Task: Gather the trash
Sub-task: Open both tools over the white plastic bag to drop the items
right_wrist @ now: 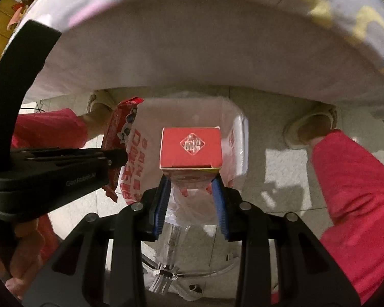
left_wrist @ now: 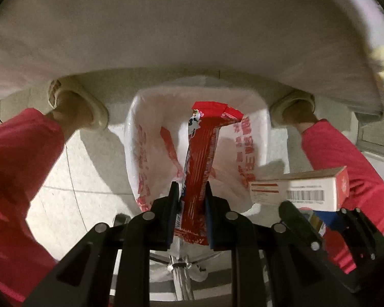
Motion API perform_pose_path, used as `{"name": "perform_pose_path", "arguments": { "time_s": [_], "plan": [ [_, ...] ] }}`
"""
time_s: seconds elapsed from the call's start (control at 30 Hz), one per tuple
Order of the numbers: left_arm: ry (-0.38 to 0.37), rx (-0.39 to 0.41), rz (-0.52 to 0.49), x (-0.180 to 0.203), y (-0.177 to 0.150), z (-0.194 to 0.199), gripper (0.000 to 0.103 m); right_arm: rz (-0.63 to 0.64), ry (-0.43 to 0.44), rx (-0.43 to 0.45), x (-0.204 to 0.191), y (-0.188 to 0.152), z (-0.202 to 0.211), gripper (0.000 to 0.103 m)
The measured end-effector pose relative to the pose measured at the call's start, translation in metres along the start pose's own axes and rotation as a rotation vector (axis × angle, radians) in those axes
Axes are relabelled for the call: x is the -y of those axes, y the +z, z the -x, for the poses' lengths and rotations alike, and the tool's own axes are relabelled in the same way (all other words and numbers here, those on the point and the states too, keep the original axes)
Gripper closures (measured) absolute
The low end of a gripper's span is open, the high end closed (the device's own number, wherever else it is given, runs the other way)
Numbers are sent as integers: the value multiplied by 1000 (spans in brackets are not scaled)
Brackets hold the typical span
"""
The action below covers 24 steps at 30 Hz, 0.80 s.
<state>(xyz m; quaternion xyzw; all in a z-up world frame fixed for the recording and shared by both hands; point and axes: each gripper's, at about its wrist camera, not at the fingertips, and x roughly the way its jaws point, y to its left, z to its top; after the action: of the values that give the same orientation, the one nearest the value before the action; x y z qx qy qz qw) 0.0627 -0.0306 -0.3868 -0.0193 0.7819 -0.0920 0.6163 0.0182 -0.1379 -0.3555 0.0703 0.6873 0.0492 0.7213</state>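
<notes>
My left gripper [left_wrist: 190,187] is shut on a long red snack wrapper [left_wrist: 204,138] that hangs over the mouth of a white bin lined with a red-printed plastic bag [left_wrist: 151,133]. At the right of this view, my right gripper [left_wrist: 320,212] holds a white and red carton [left_wrist: 302,192]. In the right wrist view the right gripper [right_wrist: 191,179] points down, shut on the carton [right_wrist: 190,148], whose red end faces the bin liner [right_wrist: 233,138]. The left gripper [right_wrist: 117,156] comes in from the left with the wrapper [right_wrist: 117,133] over the bin's left rim.
A table edge draped in white cloth [left_wrist: 192,25] spans the top of both views. A person's legs in red trousers and beige slippers [left_wrist: 74,107] [left_wrist: 294,105] flank the bin. A chrome chair base [right_wrist: 163,276] lies near the bin on the pale tiled floor [left_wrist: 89,174].
</notes>
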Motion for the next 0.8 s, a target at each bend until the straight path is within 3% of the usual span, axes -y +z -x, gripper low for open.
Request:
{"name": "perform_pose_path", "arguments": {
  "time_s": [0.57, 0.8],
  "plan": [
    [-11, -187, 74, -1, 31, -71, 83, -42, 27, -158, 15, 16, -73, 70],
    [8, -223, 73, 6, 35, -87, 83, -67, 39, -209, 20, 16, -88, 70]
  ]
}}
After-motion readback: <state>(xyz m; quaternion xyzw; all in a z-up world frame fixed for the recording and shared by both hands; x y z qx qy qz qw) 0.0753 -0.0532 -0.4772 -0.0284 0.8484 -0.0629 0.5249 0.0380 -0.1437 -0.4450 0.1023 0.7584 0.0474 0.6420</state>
